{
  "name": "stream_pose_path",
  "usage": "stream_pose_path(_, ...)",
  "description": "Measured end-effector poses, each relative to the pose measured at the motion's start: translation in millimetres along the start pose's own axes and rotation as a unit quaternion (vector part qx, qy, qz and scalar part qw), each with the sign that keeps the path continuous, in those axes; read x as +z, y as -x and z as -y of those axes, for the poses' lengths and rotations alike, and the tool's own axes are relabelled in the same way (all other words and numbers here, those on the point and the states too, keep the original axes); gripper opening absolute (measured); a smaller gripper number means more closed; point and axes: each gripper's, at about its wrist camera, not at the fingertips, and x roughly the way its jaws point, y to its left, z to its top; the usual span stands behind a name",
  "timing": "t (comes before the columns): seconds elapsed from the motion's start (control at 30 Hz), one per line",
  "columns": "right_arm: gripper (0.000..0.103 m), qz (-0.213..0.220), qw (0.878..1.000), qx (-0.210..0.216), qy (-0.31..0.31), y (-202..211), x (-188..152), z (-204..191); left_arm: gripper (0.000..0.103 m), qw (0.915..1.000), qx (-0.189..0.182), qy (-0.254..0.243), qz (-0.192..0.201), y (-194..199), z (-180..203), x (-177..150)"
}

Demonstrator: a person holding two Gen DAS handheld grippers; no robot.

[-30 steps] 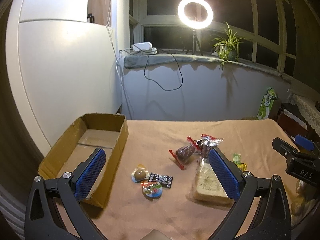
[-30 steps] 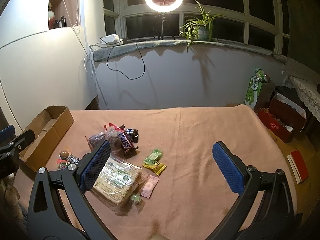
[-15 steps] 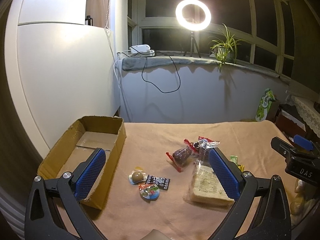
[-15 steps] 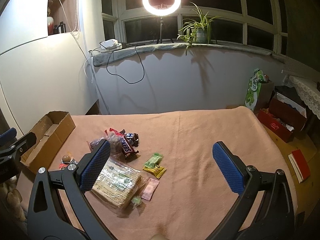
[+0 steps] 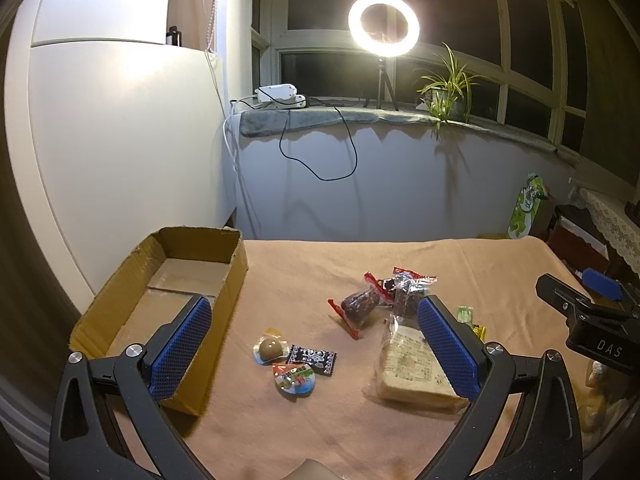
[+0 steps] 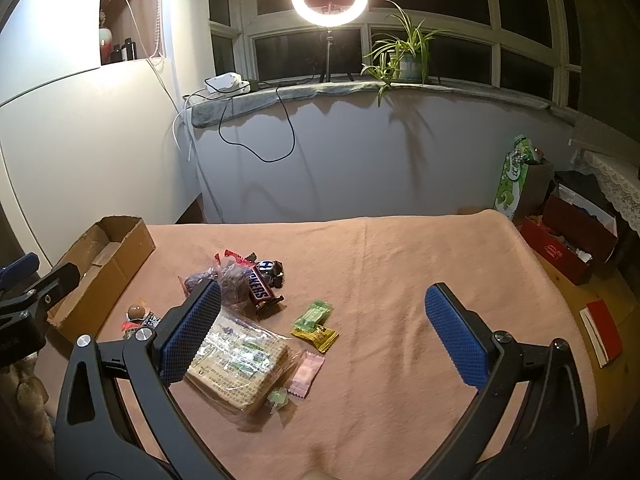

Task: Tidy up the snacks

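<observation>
- One cardboard box (image 5: 192,280), open at the top.
- One large clear bag of crackers (image 6: 240,364).
- One Snickers bar (image 6: 260,286).
- Two clear wrappers with dark cakes inside (image 5: 360,304) (image 5: 408,292).
- Two round cup snacks, one brown (image 5: 270,350), one bright-lidded (image 5: 295,378).
- One small black sachet (image 5: 314,358).
- Four little sweets beside the crackers: green (image 6: 314,314), yellow (image 6: 316,336), pink (image 6: 306,370), and a tiny green one (image 6: 278,397).
- Two tools: left (image 5: 314,354), right (image 6: 322,338).

Cardboard box (image 5: 160,300) sits left of the snacks (image 5: 360,332) (clustered mid-blanket); ring light (image 5: 383,25) stands behind on the windowsill (image 5: 360,118)
</observation>
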Motion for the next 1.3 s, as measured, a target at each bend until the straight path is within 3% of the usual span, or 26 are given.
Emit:
stream_pose_path(0.97, 0.103, -0.047, 0.998, 0.031, -0.016, -25.0, -13.3, 3.2, 0.102, 0.9992, -0.014, 0.003, -0.039, -23.1, 1.7, -5.6)
stream_pose_path(1.23, 0.103, -0.078, 0.995, 0.058, -0.021, -40.4, -23.2, -0.1, 0.102, 0.9932, -0.067, 0.028, -0.091, -45.1, -8.0, -17.9)
stream_pose_path(1.3, 0.099, -0.095, 0.993, 0.072, -0.026, -47.3, -29.0, -1.8, 0.097, 0.9890, -0.089, 0.043, -0.110, -52.6, -11.7, -23.5)
